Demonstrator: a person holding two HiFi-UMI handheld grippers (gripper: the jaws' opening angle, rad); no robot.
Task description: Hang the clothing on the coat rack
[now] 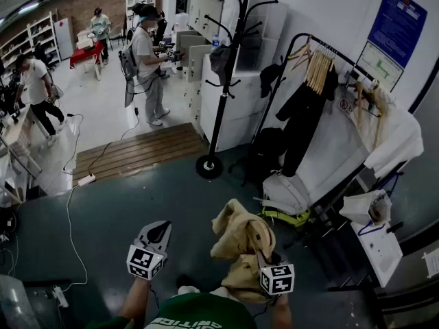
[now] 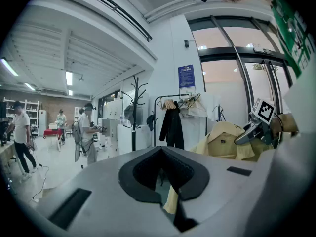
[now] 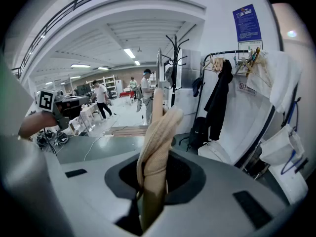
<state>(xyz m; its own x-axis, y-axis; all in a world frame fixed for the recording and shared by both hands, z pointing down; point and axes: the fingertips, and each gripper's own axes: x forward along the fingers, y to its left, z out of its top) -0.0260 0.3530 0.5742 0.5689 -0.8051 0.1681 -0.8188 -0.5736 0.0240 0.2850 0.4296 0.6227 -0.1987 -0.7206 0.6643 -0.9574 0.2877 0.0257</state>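
- A workshop with a dark grey floor (image 1: 137,204) and white walls. The tall black pole coat rack (image 1: 226,81) stands ahead, well apart from both grippers.
- The tan cloth jacket (image 1: 240,242) hangs bunched from the right gripper (image 1: 266,257), whose tongs are clamped on a twisted fold of it. The left gripper (image 1: 160,230) holds its tongs apart and presses nothing.
- Judged best: take the collar with the free left gripper, spread it, lift it above a hook, then lower it on.
- Only the head view shows the gap to the rack. Only the left gripper view shows the open collar (image 2: 224,132) with its dark neck label.
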